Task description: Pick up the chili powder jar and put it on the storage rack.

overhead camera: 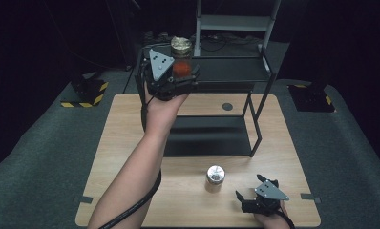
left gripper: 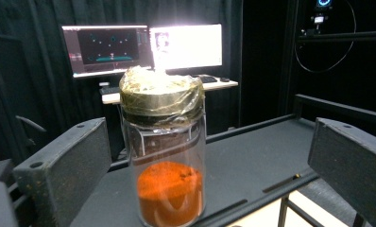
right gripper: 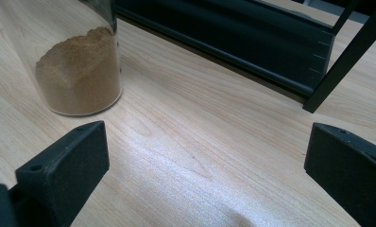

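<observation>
Left tongs [left gripper: 195, 161] spread around the orange-powder jar [left gripper: 163, 151] on the black shelf [left gripper: 261, 165]; monitor text unreadable. Right tongs [right gripper: 205, 175] spread over the tabletop [right gripper: 200, 142]; brown-powder jar [right gripper: 80, 66] cropped.

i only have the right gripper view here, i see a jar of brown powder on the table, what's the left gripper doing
Observer: The left gripper is raised at the black shelf's top level, jaws open either side of a jar of orange powder.
Operator: is that jar held
Observer: No, it stands on the shelf, gaps both sides.
Operator: does my brown jar have a lid
Observer: Yes, the brown jar has a silvery cap.
</observation>
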A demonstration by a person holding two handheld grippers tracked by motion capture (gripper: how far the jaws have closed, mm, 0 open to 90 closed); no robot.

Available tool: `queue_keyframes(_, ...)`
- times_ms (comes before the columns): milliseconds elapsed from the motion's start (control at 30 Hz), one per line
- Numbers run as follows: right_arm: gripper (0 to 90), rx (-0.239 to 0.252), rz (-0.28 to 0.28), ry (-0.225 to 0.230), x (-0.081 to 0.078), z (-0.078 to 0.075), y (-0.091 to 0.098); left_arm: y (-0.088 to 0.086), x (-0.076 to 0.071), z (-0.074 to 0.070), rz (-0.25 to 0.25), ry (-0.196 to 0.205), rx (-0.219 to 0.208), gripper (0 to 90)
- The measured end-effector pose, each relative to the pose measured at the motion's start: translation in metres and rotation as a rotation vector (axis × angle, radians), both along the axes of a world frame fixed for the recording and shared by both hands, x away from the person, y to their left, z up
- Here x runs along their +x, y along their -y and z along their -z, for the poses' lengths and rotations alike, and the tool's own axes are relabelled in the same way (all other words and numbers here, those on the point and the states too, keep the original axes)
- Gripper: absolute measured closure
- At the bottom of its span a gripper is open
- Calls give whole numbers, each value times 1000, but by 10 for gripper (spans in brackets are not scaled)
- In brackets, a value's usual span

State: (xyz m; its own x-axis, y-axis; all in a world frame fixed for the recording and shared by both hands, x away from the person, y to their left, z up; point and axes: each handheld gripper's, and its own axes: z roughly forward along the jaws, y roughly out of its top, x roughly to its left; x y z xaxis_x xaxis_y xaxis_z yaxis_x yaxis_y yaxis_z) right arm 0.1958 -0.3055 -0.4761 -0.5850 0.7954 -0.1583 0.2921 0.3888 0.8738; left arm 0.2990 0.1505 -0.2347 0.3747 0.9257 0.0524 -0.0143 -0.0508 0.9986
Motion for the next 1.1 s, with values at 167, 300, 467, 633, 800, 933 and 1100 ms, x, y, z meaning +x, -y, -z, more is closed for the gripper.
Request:
queue_keyframes(167, 0, -8, 0, 3, 0, 0, -1, -1, -15, 2, 4, 14, 22, 3)
queue_keyframes(300, 0, -12, -2, 4, 0, 0, -2, -4, -27, 7, 9, 19, 22, 3)
queue_keyframes(467, 0, -11, -3, 7, -1, 0, -1, -11, -39, 16, 11, 29, 9, 3)
queue_keyframes(633, 0, -18, -5, 8, -1, 0, -2, -20, -51, 27, 18, 31, 9, 3)
queue_keyframes(800, 0, -17, -6, 8, -1, 0, -2, -27, -65, 39, 23, 32, 17, 3)
queue_keyframes(933, 0, -19, -5, 9, -1, 0, -2, -33, -74, 48, 34, 16, 20, 4)
queue_keyframes(1100, 0, -17, -4, 11, -1, 0, -2, -36, -85, 61, 34, 2, 30, 3)
